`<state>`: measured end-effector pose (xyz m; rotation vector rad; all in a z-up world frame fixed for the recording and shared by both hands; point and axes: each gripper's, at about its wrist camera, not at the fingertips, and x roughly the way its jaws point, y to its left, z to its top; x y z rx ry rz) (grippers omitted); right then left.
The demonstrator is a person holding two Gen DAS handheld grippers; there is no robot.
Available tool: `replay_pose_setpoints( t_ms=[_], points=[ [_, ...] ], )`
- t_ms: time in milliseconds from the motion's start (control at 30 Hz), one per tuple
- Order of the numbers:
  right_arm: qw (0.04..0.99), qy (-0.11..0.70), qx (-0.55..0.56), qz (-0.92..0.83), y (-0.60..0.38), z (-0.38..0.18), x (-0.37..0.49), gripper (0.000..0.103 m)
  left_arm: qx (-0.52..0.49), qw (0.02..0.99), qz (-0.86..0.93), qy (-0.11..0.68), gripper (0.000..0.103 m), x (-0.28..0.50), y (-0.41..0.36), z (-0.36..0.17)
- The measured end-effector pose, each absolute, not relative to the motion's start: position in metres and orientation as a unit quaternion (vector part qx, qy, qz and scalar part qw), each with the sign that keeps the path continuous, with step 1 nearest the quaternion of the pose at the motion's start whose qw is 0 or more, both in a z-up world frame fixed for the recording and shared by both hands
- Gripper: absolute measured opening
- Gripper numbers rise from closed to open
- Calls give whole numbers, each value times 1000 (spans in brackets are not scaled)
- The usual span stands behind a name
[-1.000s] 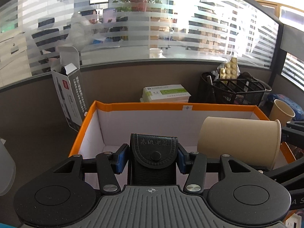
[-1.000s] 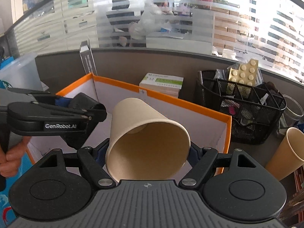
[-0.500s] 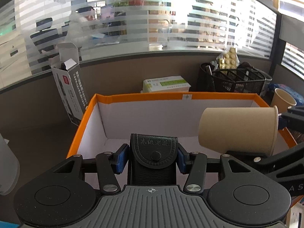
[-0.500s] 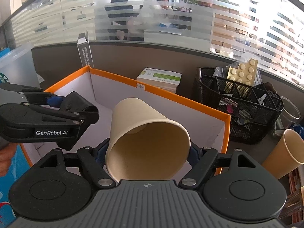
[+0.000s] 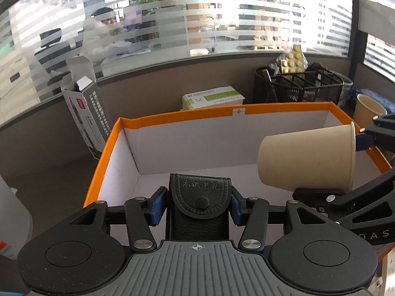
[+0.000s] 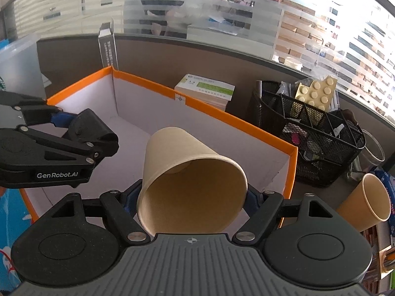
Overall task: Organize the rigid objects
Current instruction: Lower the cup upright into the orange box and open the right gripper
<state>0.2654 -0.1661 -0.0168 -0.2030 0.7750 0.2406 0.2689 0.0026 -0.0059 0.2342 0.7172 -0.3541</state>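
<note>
An office cubicle is seen, with striped frosted glass behind a grey partition, and a table [image 5: 56,172] on which an orange-rimmed white box [image 5: 237,111] stands open. Behind the box a green-and-white carton [image 5: 213,96], a black mesh organizer [image 6: 318,133] and a tall open grey carton [image 5: 84,106] are noted; a second paper cup [image 6: 365,201] lies tilted outside the box on the right. The left claw [image 5: 199,203] is closed on a black leather pouch [image 5: 200,209], held upright over the near left part of the box interior. The right claw [image 6: 191,194] is clamped on a tan paper cup [image 6: 190,187], tipped on its side with its mouth toward the right wrist camera and its base pointing into the box. Compared with the views one second ago, more of the box floor and far wall is exposed below and behind both held items, and in the left wrist view the cup has shifted right and sits lower against the far wall, nearer the right rim. It is judged that both items have been carried over the box opening and are being lowered or positioned for deposit. Neither item is seen to touch the box floor, so placement is not yet recorded. The cup, being light and thin-walled, is expected to roll if released on its side.
</note>
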Motion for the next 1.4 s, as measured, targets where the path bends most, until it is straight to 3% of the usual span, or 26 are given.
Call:
replay_pose_setpoints(
  t_ms=[1400],
  points=[
    [885,419,-171,110,-151,-26,272,76,309,858,-175,372,51,262,-35,-18]
  ],
)
